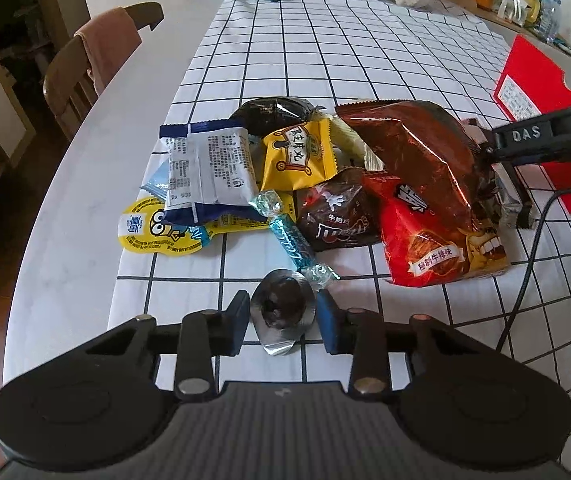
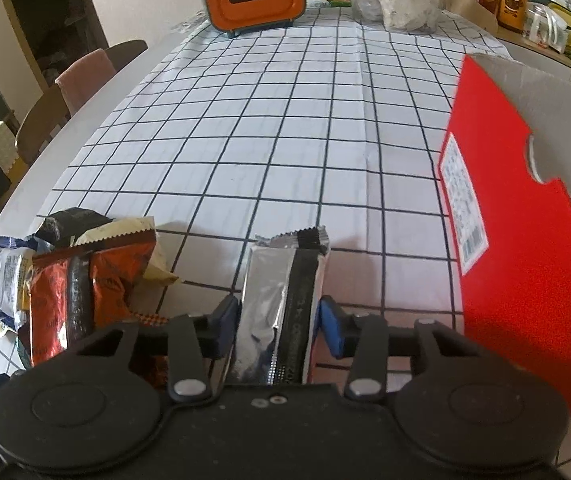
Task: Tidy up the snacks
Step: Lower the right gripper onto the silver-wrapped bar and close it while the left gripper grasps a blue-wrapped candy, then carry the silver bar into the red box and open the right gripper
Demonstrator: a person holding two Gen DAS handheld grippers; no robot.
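Left wrist view, lower centre: left gripper (image 1: 282, 317) clamped on foil-wrapped candy (image 1: 281, 309). Mid-frame: snack pile (image 1: 285, 184) on checked tablecloth (image 1: 325, 60). Right wrist view, lower centre: right gripper (image 2: 278, 326) pinching silver-and-black packet (image 2: 281, 304). Right edge: red box (image 2: 525, 280).

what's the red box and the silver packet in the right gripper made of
Red box: looks like cardboard, glossy red outside, with a raw grey-brown inner face and a cut notch showing at the rim. Silver packet: seemingly metallised foil film, mirror-shiny, creased, with a serrated sealed end, clamped in the right gripper.
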